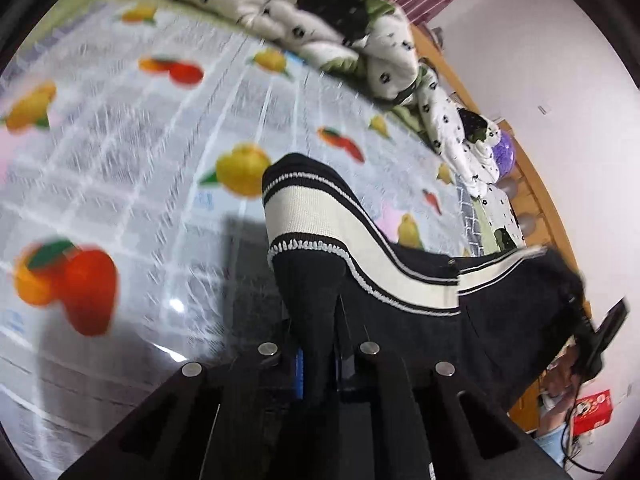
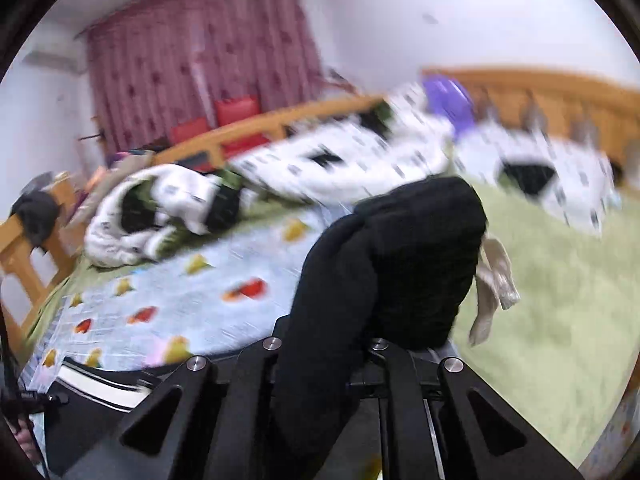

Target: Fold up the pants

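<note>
The pants [image 1: 400, 280] are black knit with a broad cream stripe edged in white stitching. My left gripper [image 1: 318, 334] is shut on a fold of them, and the cloth rises over its tips and stretches away to the right, lifted off the bed. In the right wrist view my right gripper [image 2: 326, 346] is shut on a bunched black part of the pants [image 2: 420, 248], which hides its tips. A cream pocket lining [image 2: 494, 292] dangles from that bunch. The striped part [image 2: 100, 388] shows at lower left.
A fruit-print sheet [image 1: 140, 160] covers the bed, with a green blanket [image 2: 560, 300] beside it. A rumpled white quilt with black marks [image 1: 320, 12] lies along the far side by the wooden bed frame [image 2: 540, 92]. A red box [image 1: 592, 412] sits low right.
</note>
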Tool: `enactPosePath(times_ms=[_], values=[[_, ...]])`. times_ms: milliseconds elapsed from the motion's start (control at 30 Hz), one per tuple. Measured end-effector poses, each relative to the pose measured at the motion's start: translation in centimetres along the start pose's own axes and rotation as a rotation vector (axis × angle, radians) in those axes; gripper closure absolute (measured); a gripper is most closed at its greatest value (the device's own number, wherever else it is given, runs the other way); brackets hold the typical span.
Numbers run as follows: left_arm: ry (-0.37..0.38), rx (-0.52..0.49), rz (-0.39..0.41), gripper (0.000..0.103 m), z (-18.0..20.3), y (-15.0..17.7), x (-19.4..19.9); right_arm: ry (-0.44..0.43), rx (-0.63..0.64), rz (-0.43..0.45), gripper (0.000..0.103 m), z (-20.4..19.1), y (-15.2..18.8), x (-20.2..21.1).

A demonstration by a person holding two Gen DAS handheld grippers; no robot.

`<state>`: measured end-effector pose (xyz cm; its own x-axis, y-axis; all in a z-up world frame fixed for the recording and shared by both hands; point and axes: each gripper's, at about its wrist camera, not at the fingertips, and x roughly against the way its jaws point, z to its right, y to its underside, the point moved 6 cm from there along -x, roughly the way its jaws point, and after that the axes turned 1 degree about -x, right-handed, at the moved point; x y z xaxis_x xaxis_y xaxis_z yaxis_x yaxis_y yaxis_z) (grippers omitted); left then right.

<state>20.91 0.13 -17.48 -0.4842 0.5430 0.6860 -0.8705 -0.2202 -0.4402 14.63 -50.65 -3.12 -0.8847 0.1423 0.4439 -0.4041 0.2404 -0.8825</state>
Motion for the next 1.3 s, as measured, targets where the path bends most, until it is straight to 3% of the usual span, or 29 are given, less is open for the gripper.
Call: enactPosePath(times_ms=[133,233,333,400,500,567,633,700,733,767,833,900,1033,1133,1200,1300], values=[[-0.010,0.011,0.021,0.093,-2.4,-2.1,4.1,-0.105,0.061,0.053,0.092,-7.0,-2.8,2.8],[-0.159,-0.016,0.043,0.093,-5.9,-3.7,7.7,-0.209,0.051,0.034,0.092,-10.8,-2.7,3.6],[-0.327,-0.076,0.044,0.093,-9.4,-3.9,9.8,-0.257,0.060,-0.021,0.093,-12.7,-0.1,2.4],[-0.404,-0.093,0.042,0.093,-11.4,-3.7,9.7,-0.216,0.095,-0.088,0.092,-12.9,3.0,-0.1],[-0.424,-0.090,0.034,0.088,-14.3,-2.9,8.4,-0.112,0.096,-0.265,0.091,-10.5,8.4,-5.4],[-0.429,-0.072,0.040,0.078,-15.5,-2.3,7.9,-0.035,0.096,-0.421,0.089,-8.0,11.7,-8.3],[-0.466,-0.057,0.029,0.068,-16.4,-2.1,7.7,-0.071,0.013,-0.554,0.086,-5.7,14.1,-8.9],[-0.509,-0.069,0.041,0.062,-16.4,-2.2,8.3,-0.067,0.035,-0.536,0.077,-4.7,14.3,-7.4],[-0.528,-0.086,0.049,0.062,-16.3,-2.3,8.5,-0.042,0.066,-0.519,0.065,-4.5,14.1,-6.5],[-0.547,-0.105,0.071,0.059,-15.9,-2.4,9.2,0.019,0.125,-0.485,0.063,-4.2,13.7,-5.1],[-0.525,-0.104,0.105,0.047,-15.0,-2.3,10.0,0.053,0.180,-0.453,0.061,-4.4,13.2,-3.0],[-0.456,-0.115,0.122,0.045,-13.6,-2.1,10.3,0.039,0.173,-0.397,0.061,-4.6,12.3,-1.1],[-0.435,-0.161,0.124,0.045,-11.0,-0.8,9.7,-0.073,0.200,-0.321,0.059,-8.4,11.6,-0.2],[-0.392,-0.167,0.077,0.045,-10.1,1.7,8.7,-0.185,0.195,-0.375,0.059,-11.5,14.2,-0.7],[-0.402,-0.174,0.038,0.045,-10.2,3.7,8.0,-0.224,0.227,-0.421,0.059,-13.1,16.7,-0.9],[-0.413,-0.187,0.026,0.046,-11.0,6.7,7.4,-0.144,0.318,-0.523,0.060,-13.6,20.8,-2.1]])
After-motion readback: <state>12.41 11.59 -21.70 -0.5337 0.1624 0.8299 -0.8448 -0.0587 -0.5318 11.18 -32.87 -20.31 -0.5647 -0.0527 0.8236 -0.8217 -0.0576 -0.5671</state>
